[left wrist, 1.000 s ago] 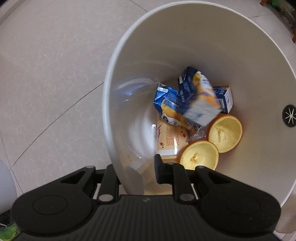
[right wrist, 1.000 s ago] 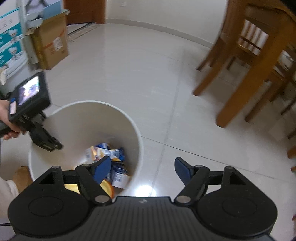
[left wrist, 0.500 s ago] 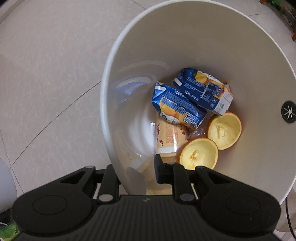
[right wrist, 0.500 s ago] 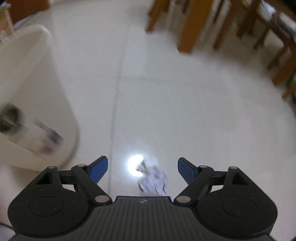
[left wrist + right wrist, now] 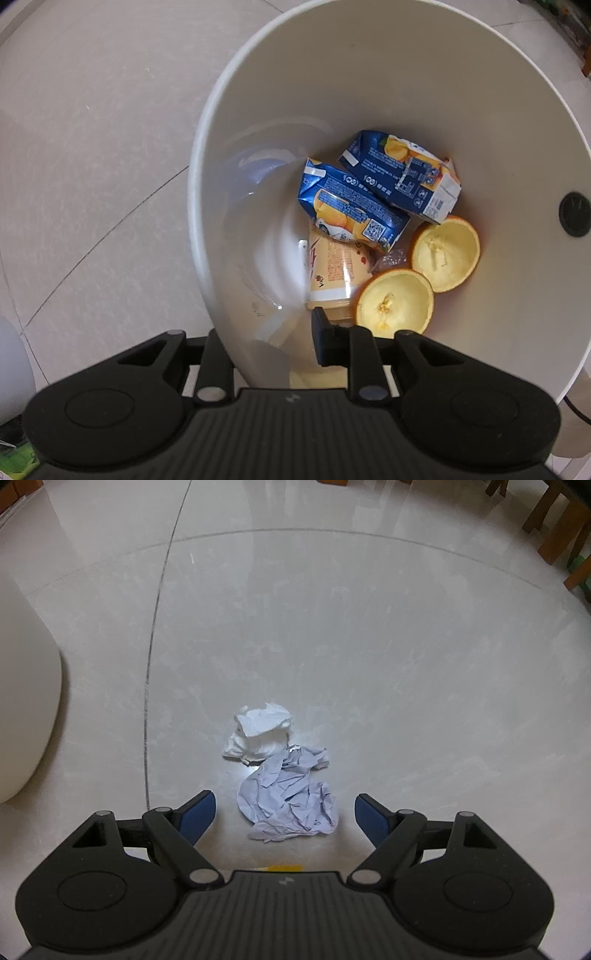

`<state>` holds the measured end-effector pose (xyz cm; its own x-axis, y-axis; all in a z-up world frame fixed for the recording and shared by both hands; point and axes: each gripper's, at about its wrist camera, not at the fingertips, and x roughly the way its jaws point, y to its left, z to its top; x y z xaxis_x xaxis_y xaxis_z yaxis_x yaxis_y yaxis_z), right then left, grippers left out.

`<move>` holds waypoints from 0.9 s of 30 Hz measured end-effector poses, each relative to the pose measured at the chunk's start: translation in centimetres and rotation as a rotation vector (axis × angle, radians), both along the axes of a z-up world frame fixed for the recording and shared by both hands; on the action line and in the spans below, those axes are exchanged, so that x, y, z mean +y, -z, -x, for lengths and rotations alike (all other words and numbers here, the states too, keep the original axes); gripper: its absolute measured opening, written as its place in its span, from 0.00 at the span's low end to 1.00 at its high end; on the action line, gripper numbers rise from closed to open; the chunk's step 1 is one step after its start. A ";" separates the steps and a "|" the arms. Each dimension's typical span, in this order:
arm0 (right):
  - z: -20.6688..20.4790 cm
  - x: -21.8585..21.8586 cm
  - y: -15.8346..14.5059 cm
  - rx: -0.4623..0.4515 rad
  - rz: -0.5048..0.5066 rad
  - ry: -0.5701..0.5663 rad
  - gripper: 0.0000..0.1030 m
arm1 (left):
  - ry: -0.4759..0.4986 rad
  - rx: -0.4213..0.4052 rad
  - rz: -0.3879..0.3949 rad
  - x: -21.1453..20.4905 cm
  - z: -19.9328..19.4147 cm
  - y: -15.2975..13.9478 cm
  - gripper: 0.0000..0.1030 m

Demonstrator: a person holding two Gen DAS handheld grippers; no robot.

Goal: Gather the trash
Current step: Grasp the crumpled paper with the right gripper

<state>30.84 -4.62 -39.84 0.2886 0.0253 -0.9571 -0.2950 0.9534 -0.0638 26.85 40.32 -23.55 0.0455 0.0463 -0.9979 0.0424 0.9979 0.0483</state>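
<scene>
Floor (image 5: pixel 369 635): large pale glossy tiles, laid with thin dark grout lines (image 5: pixel 157 602). Surface reflects overhead light; a bright glare spot (image 5: pixel 245 773) shows on the tile in the right wrist view. Faint scuffing noted on the tiles. Wooden furniture legs (image 5: pixel 554 528), brown, stand at the upper right edge of the same view. Left wrist view shows the same tile (image 5: pixel 92 147), duller and warmer in tone.

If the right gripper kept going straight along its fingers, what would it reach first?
Probably the crumpled lilac paper, which lies on the floor between the open right gripper's fingertips. The white tissue lies just beyond, touching it. Depth is uncertain.
</scene>
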 end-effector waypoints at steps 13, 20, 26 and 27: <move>-1.2 0.5 3.0 0.024 0.026 -0.002 0.77 | 0.005 -0.002 0.002 0.1 0.0 0.0 0.20; -1.0 0.5 3.0 0.030 0.025 -0.003 0.61 | 0.005 -0.002 0.000 0.1 0.1 0.0 0.20; -0.9 1.2 1.4 0.040 0.037 -0.022 0.58 | 0.005 -0.003 0.001 0.2 0.1 -0.1 0.20; -0.7 1.5 0.5 0.038 0.040 -0.042 0.57 | 0.007 -0.005 0.002 0.2 0.1 -0.1 0.20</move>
